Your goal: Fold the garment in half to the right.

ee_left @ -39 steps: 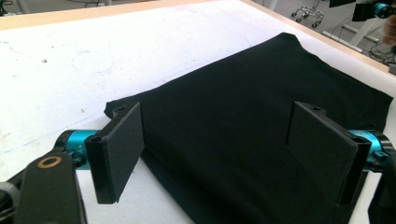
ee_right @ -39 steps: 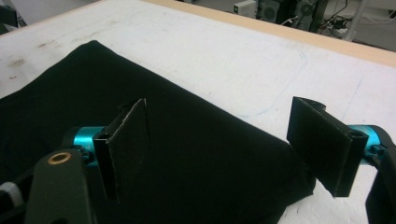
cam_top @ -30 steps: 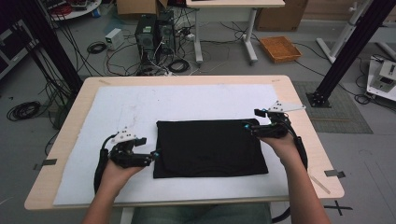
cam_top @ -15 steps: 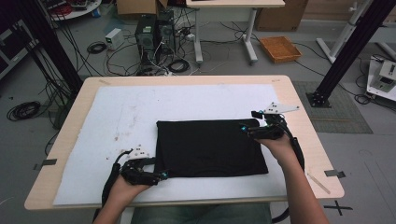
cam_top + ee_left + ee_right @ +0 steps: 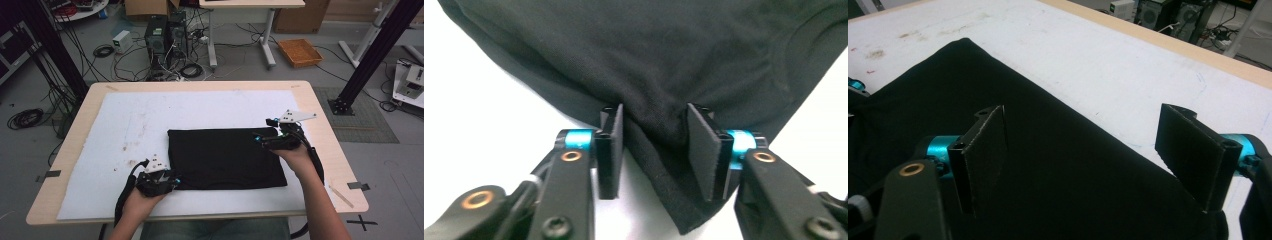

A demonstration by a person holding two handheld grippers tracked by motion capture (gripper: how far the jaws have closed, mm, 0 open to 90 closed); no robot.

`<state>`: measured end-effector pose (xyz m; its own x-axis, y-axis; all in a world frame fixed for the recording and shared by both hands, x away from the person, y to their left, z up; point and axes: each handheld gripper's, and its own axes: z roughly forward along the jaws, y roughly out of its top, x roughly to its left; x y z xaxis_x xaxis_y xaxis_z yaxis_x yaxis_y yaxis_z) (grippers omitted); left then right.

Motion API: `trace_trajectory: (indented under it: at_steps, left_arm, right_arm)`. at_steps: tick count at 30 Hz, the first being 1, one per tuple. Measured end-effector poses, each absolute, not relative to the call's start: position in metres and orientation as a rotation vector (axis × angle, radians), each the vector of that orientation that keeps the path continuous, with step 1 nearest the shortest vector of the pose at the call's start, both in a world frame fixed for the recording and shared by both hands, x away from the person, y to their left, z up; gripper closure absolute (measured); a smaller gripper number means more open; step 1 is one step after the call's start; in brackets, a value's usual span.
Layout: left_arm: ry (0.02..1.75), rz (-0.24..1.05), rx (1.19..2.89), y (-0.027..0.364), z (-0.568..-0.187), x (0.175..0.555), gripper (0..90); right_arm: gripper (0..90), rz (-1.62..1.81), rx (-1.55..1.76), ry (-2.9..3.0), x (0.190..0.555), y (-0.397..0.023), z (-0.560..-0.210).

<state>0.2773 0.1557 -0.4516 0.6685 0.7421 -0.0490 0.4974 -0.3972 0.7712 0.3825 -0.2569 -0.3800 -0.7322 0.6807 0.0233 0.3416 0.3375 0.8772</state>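
Note:
A black cloth (image 5: 225, 157) lies folded flat in a rectangle on a white mat (image 5: 150, 120). My left gripper (image 5: 172, 180) sits low at the cloth's near left corner. In the left gripper view that corner of the cloth (image 5: 649, 60) lies between the jaws of the left gripper (image 5: 656, 150), which have just been closing; a wide gap remains and the fabric bunches slightly against the pads (image 5: 611, 150). My right gripper (image 5: 260, 141) rests at the far right corner. In the right gripper view the right gripper (image 5: 1088, 150) stands wide open over the cloth (image 5: 1048, 165).
The mat covers most of a wooden table (image 5: 200, 86). Stains mark the mat left of the cloth. On the floor beyond are computer towers (image 5: 165, 35), cables, a wicker tray (image 5: 300, 51) and black frame posts at both sides.
My left hand has slid down the cloth's left side toward the table's near edge, reaching the near left corner, and its jaws have narrowed around it. The right hand has stayed put.

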Motion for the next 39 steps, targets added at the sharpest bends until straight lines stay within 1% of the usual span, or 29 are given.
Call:
trace_trajectory:
  at_steps: [2, 5, 8, 12, 16, 21, 25, 30, 39]
  left_arm:
    - [0.941, 0.397, 2.087, 0.155, -0.451, 0.276, 64.4]
    - [0.915, 0.383, 2.095, 0.155, -0.451, 0.276, 76.6]
    - [0.909, 0.373, 2.097, 0.155, -0.451, 0.276, 80.9]
    - [0.896, 0.348, 2.08, 0.158, -0.45, 0.278, 82.4]
    - [0.875, 0.333, 2.053, 0.161, -0.45, 0.278, 82.5]
    - [0.853, 0.326, 2.023, 0.163, -0.448, 0.275, 82.5]
    - [0.846, 0.318, 2.038, 0.163, -0.449, 0.276, 82.5]
    - [0.843, 0.307, 2.038, 0.161, -0.45, 0.277, 82.5]
    - [0.822, 0.297, 2.032, 0.162, -0.45, 0.277, 82.5]
  right_arm:
    - [20.9, 1.349, 0.899, 2.272, 0.383, -0.253, -0.38]
    - [20.9, 1.352, 0.89, 2.277, 0.386, -0.248, -0.378]
    - [20.9, 1.354, 0.876, 2.284, 0.39, -0.243, -0.372]
    - [20.9, 1.359, 0.829, 2.335, 0.4, -0.227, -0.361]
    - [20.9, 1.291, 0.737, 2.406, 0.412, -0.197, -0.351]
    - [20.9, 1.29, 0.705, 2.453, 0.424, -0.16, -0.349]
    - [20.9, 1.279, 0.67, 2.541, 0.437, -0.123, -0.358]
    - [20.9, 1.184, 0.657, 2.657, 0.456, -0.076, -0.384]
    - [20.9, 1.125, 0.62, 2.73, 0.469, -0.016, -0.404]
